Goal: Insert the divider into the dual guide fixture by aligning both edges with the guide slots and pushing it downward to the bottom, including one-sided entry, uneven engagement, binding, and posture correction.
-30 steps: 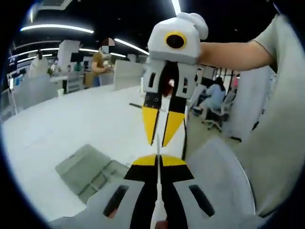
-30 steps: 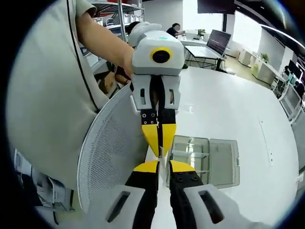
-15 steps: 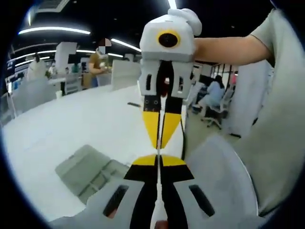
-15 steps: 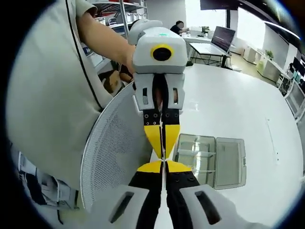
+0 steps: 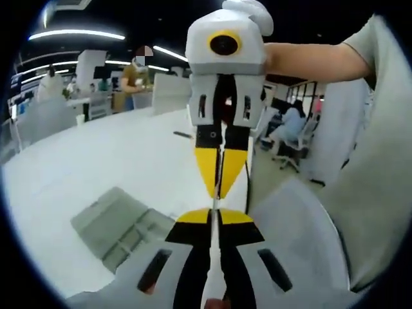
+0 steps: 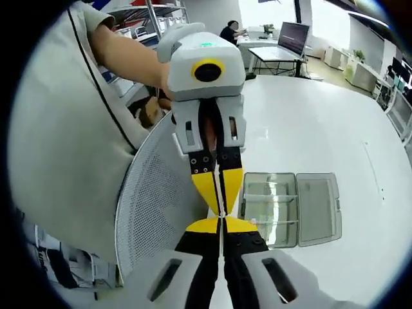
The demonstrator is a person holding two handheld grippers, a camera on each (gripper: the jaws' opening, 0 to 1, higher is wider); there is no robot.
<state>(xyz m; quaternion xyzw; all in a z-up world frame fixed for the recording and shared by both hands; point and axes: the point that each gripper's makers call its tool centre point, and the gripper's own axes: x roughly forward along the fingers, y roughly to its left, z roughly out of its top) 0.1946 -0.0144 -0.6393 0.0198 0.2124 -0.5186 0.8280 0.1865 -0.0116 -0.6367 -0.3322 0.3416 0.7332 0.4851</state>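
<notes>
Grippers (image 5: 215, 222) (image 6: 222, 224) meet tip to tip, both pinching what looks like your thin divider (image 5: 213, 257) above the table (image 6: 302, 135).

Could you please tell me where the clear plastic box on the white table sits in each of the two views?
Left gripper view: the clear plastic box lies lower left, left of this view's own jaws.
Right gripper view: the box lies right of centre, right of the meeting yellow jaw tips.
Shared landmark: the white table it rests on, and the thin divider pinched between both grippers.
</notes>
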